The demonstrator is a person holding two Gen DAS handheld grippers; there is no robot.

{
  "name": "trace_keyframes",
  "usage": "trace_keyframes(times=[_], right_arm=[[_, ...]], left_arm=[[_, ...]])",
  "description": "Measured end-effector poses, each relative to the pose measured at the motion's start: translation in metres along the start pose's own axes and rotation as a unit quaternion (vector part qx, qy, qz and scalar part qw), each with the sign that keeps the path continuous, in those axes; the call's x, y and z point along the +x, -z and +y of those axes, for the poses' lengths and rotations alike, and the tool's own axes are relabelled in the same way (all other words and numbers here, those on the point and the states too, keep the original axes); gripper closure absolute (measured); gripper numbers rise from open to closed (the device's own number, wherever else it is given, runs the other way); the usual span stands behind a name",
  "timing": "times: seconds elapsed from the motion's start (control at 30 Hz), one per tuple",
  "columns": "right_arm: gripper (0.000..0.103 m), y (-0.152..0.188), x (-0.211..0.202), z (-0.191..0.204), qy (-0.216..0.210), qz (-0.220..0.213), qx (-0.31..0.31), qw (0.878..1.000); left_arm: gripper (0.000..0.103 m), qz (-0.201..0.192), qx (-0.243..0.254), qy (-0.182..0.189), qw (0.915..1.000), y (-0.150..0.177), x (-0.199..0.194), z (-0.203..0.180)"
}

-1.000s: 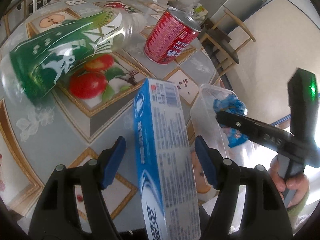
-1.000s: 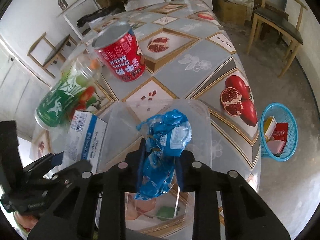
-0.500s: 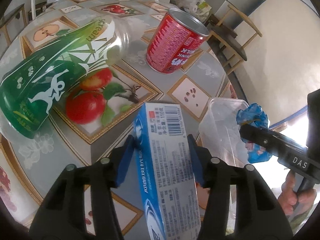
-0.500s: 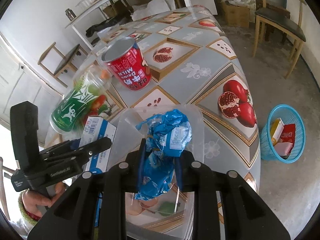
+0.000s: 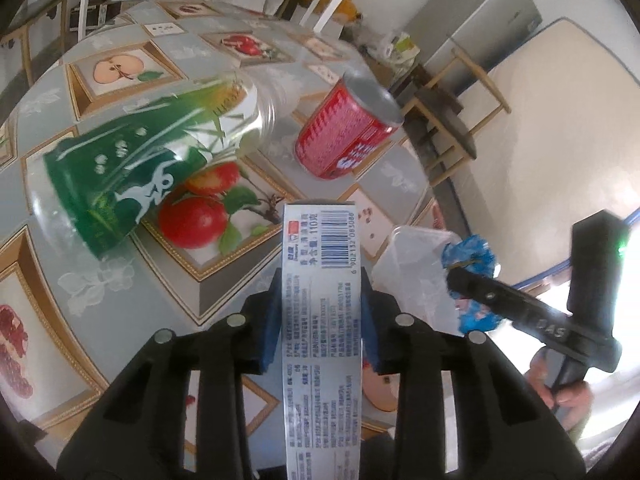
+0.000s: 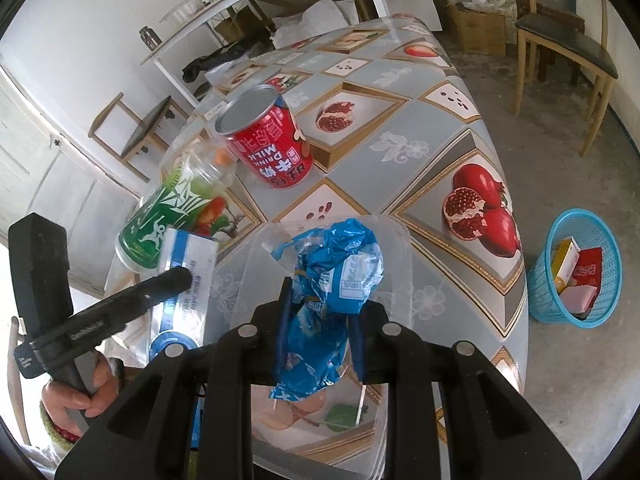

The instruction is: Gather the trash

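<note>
My left gripper (image 5: 320, 312) is shut on a long blue and white toothpaste box (image 5: 320, 320), held above the table; the box also shows in the right wrist view (image 6: 184, 280). My right gripper (image 6: 320, 312) is shut on a crumpled blue plastic wrapper (image 6: 332, 292), held over a clear plastic tub (image 6: 396, 292); the wrapper also shows in the left wrist view (image 5: 470, 258). A red milk drink can (image 6: 266, 142) stands on the table. A clear bottle with a green label (image 5: 132, 168) lies on its side beside the can.
The table (image 6: 420, 128) has a grey cloth with fruit pictures. A blue basket (image 6: 576, 268) holding several small boxes stands on the floor at the right. Wooden chairs (image 6: 560, 36) stand beyond the table, and a shelf with clutter is at the back.
My left gripper has shut on the toothpaste box and lifted it. The right gripper has risen a little with the wrapper still in it.
</note>
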State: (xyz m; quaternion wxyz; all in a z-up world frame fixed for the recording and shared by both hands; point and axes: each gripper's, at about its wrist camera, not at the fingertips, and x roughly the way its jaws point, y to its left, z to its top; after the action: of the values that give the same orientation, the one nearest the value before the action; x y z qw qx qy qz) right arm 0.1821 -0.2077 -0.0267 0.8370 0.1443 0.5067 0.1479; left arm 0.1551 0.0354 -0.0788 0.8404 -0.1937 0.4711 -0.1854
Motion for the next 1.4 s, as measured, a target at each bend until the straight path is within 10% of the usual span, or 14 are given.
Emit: trace_keyframes(times=[0.83,1.4], right_arm=[[0.08,0.002,-0.02,0.014,-0.055,-0.028,-0.004,0.998],[0.08,0.014,-0.133,-0.066,-0.037,-0.168,0.068,0.983]], left_arm=[[0.072,-0.179,0.029,0.083,0.9798,-0.007,-0.117,-0.029],[0.072,-0.2,0.118,0.171,0.9574,-0.053,-0.125,-0.143]])
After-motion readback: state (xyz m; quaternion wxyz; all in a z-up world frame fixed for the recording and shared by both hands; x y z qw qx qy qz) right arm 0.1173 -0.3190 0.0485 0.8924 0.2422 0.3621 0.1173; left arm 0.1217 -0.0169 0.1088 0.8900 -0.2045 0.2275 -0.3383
